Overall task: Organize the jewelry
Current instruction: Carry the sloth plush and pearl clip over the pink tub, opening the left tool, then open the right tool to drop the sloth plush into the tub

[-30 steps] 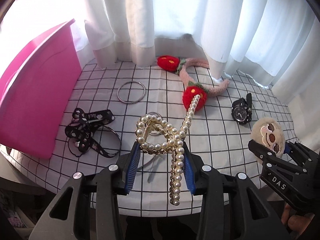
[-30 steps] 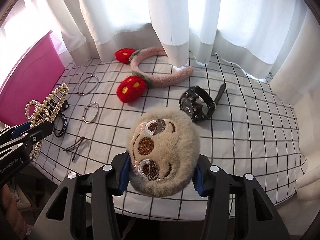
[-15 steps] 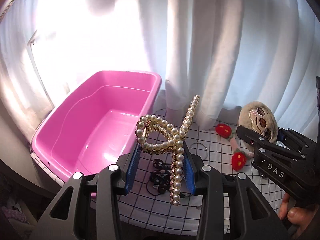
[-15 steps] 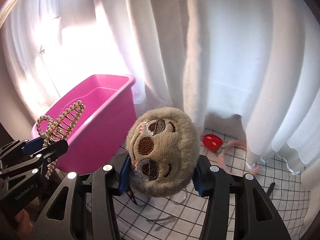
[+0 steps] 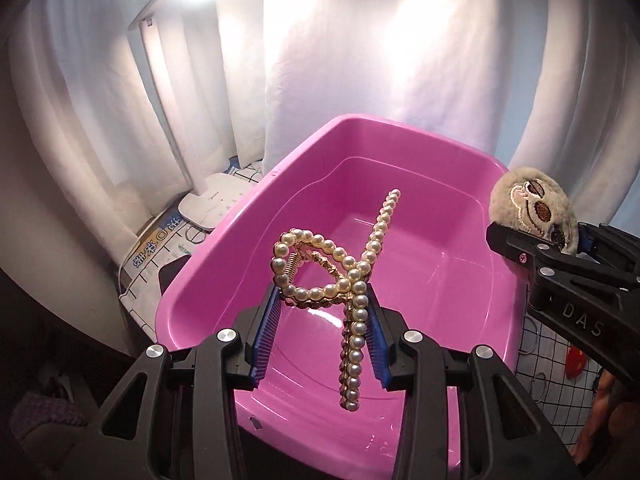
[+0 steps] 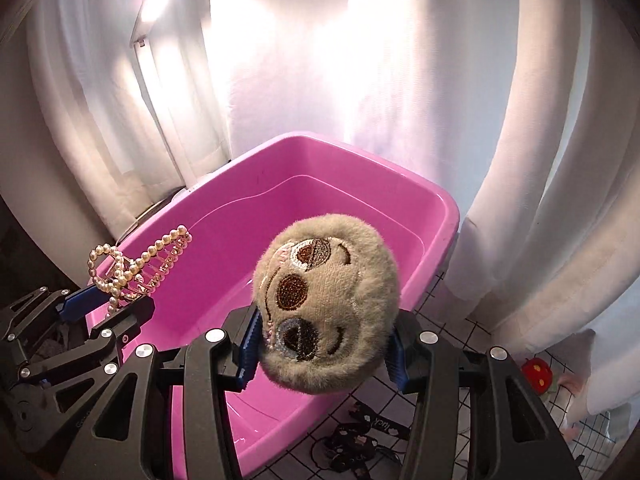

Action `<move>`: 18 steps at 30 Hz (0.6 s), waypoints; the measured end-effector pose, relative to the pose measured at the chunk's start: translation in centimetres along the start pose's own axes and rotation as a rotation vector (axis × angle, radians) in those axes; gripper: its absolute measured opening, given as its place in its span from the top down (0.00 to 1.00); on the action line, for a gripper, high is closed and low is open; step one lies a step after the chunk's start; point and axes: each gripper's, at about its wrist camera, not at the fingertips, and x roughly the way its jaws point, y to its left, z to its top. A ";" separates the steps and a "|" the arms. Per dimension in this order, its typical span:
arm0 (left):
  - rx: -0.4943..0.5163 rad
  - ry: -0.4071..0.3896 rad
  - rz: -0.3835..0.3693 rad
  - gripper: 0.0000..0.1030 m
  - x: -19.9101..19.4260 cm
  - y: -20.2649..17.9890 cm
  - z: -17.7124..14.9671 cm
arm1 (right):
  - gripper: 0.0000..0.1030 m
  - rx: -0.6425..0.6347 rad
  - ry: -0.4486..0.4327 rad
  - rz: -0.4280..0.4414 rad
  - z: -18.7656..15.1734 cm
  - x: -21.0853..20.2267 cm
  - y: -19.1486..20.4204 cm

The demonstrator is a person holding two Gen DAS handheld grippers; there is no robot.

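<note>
My left gripper (image 5: 322,330) is shut on a pearl hair claw (image 5: 340,276), held over the pink tub (image 5: 404,140), which is bare inside. The same pearl hair claw (image 6: 132,268) and left gripper (image 6: 100,304) show at the left of the right wrist view, over the tub's near-left rim. My right gripper (image 6: 322,354) is shut on a fluffy beige plush face clip (image 6: 326,304), held above the pink tub (image 6: 360,152) near its right side. In the left wrist view that plush clip (image 5: 532,210) and the right gripper (image 5: 560,248) sit at the right edge.
White curtains (image 6: 400,60) hang close behind the tub. A white lamp base (image 5: 214,204) stands left of the tub. On the checked cloth (image 6: 472,332) to the right lie a black printed strap (image 6: 360,436), a red strawberry piece (image 6: 538,374) and metal rings (image 5: 538,384).
Both grippers swung left and rose, from above the checked table to above the pink tub, each carrying its item. The table items have slid to the right edge of view.
</note>
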 end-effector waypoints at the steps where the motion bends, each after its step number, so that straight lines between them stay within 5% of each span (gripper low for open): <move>1: -0.005 0.016 0.001 0.62 0.8 0.4 0.1 | 0.53 0.000 0.013 -0.002 0.2 0.7 0.3; 10: -0.023 0.099 -0.025 0.56 4.2 1.8 0.0 | 0.47 0.026 0.120 -0.014 0.2 4.6 0.9; 11: -0.020 0.096 -0.019 0.53 4.2 1.8 0.1 | 0.46 0.027 0.126 -0.017 0.3 4.9 0.9; 13: -0.021 0.082 -0.014 0.22 4.0 1.9 0.3 | 0.45 0.026 0.135 -0.024 0.5 5.3 0.9; 18: -0.011 0.053 -0.004 0.21 3.7 2.3 0.7 | 0.41 0.028 0.149 -0.047 0.7 5.6 1.2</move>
